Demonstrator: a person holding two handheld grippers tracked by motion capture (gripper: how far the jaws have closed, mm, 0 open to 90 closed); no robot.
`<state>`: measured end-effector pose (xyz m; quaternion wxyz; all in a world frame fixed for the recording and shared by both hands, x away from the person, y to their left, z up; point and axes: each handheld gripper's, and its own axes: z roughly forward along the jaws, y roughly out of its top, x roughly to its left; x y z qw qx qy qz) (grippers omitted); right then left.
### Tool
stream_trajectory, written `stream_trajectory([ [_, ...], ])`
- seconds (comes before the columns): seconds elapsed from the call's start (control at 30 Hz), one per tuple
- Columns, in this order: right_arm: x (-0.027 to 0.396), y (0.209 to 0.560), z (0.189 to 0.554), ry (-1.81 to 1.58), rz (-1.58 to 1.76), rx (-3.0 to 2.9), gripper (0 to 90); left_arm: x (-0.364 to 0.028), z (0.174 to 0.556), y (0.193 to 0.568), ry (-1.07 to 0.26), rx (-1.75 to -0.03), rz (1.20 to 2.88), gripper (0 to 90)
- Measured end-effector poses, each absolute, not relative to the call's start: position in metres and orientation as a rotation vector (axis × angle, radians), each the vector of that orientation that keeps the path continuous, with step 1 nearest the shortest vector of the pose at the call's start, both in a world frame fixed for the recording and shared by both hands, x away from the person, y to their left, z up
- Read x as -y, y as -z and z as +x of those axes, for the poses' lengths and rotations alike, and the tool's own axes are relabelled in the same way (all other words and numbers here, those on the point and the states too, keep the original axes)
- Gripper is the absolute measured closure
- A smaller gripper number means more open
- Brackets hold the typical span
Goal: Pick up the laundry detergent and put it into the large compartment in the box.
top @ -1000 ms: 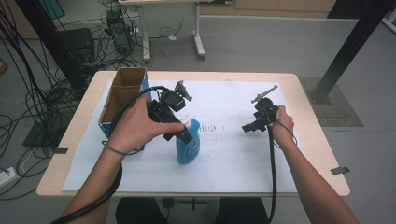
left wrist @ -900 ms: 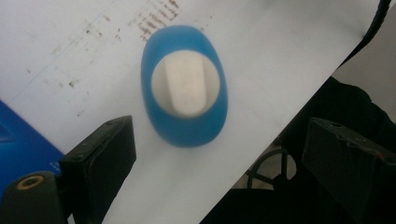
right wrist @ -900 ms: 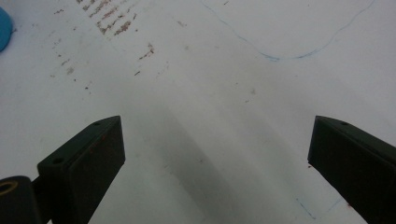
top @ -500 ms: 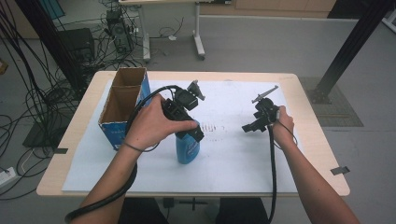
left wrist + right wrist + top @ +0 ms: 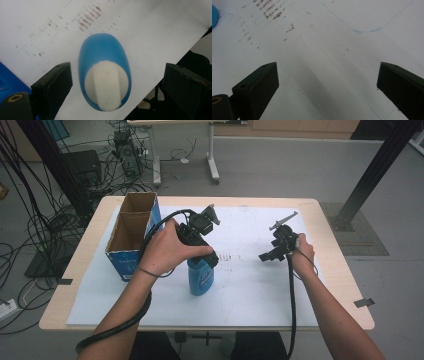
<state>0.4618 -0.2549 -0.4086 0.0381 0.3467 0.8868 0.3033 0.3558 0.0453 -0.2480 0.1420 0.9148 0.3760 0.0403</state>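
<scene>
Blue glossy plastic forms the oval-bodied bottle (image 5: 201, 277) with its ribbed white cap (image 5: 107, 85), standing upright on the stained white paper sheet (image 5: 250, 285) covering the wooden tabletop (image 5: 345, 270). Directly above it hangs the left claw (image 5: 212, 260), matte black jaws spread wide, clear of the cap. Farther right the right claw (image 5: 267, 256) gapes over bare paper; the corrugated cardboard box (image 5: 131, 237) stands back left.

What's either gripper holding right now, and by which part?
Nothing. The left gripper hangs open above the blue bottle, its jaws wide of the white cap and not touching. The right gripper is open over bare white paper.
</scene>
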Motion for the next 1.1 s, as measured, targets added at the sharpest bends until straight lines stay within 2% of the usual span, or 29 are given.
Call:
stream_trajectory([
  [1.1,0.254,0.41,0.463,-0.939,1.071,-2.721,3.8,-0.04,0.365,0.282,-0.152,-1.139,2.701,9.4],
])
